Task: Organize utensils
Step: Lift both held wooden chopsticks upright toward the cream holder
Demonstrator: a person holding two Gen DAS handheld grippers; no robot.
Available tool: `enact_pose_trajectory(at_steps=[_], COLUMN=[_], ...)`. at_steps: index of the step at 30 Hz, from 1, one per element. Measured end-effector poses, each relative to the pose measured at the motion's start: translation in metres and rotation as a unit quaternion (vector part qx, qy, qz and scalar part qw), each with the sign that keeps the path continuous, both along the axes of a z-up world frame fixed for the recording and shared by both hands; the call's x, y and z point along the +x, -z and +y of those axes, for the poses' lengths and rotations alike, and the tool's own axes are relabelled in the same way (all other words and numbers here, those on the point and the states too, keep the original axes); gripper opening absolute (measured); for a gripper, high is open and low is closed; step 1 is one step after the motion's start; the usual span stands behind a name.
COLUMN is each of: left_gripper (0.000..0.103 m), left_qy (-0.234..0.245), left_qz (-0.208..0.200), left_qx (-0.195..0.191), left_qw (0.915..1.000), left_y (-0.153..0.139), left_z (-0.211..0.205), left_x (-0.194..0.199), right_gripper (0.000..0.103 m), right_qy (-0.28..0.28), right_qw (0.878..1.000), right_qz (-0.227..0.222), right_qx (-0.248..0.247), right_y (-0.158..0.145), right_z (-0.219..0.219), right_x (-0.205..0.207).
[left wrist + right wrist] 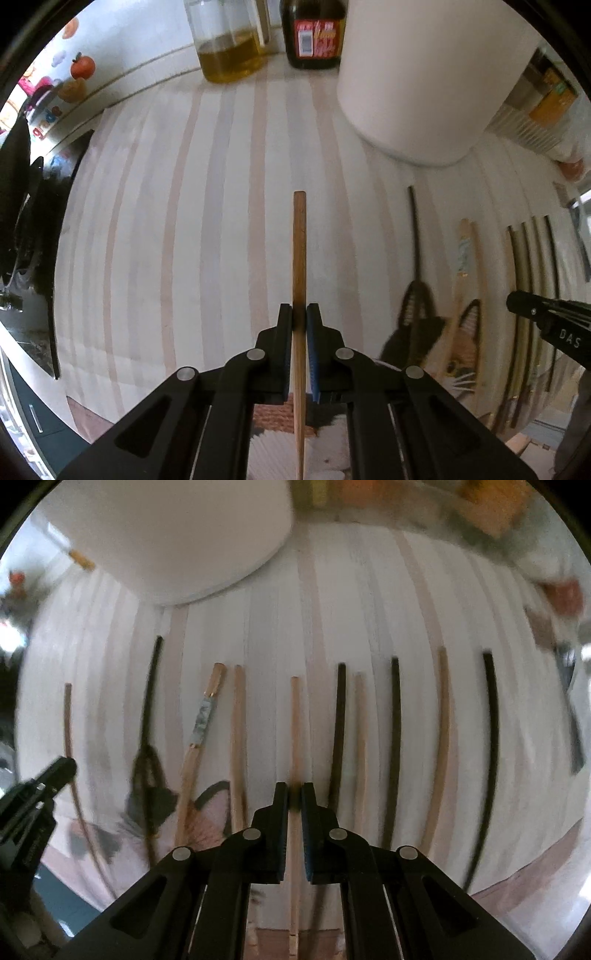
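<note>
On striped tabletop [184, 221], chopsticks (blurred) [395, 738], canister [424, 74]

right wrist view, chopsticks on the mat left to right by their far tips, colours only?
Light chopstick → dark chopstick → patterned chopstick → light → light one in the right gripper → dark → light → dark → light → dark.
</note>
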State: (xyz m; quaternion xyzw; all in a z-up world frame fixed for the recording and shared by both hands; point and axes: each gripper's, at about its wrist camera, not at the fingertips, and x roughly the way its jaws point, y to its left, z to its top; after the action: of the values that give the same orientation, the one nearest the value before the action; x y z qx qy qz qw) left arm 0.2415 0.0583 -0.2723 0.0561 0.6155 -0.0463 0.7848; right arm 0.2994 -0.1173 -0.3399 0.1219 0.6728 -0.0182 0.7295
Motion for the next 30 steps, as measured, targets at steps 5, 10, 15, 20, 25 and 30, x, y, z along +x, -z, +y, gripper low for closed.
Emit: enact_pose_trajectory(at_steps=[5, 10, 15, 20, 25, 30], left_gripper=[0.005, 0.005, 0.005, 0.005, 0.005, 0.005], left_qy=[0.0, 0.007, 0.012, 0.01, 0.01, 0.007], left_qz=[-0.015, -0.034, -0.066, -0.088, -0.111, -0.151], left_qx=[-0.017, -0.028, -0.039, -0.053, -0.071, -0.102], left_qw=[0.9997, 0.999, 0.997, 0.9947, 0.9912, 0.9833], left_y=[-0.03, -0.054, -0.081, -0.108, -0.133, -0.174], left_z=[-0.015, -0.031, -0.035, -0.04, -0.041, -0.046], left_x=[0.002, 0.015, 0.027, 0.023, 0.026, 0.028], right_gripper=[0.007, 0.007, 0.007, 0.007, 0.007, 0.007], right_qy=[0.022, 0.023, 0.013, 0.01, 0.014, 0.016], right_qw=[0.998, 0.996, 0.99, 0.982, 0.971, 0.959], right_qz=[-0.043, -0.078, -0.131, -0.175, -0.219, -0.265], right_qx=[0.03, 0.046, 0.057, 0.073, 0.089, 0.103], right_y=[-0.025, -0.037, -0.07, -0.099, -0.137, -0.18], right_z=[-0.011, -0.021, -0.027, -0.035, -0.036, -0.039], right_x=[-0.016, -0.036, -0.042, -0.038, -0.039, -0.034])
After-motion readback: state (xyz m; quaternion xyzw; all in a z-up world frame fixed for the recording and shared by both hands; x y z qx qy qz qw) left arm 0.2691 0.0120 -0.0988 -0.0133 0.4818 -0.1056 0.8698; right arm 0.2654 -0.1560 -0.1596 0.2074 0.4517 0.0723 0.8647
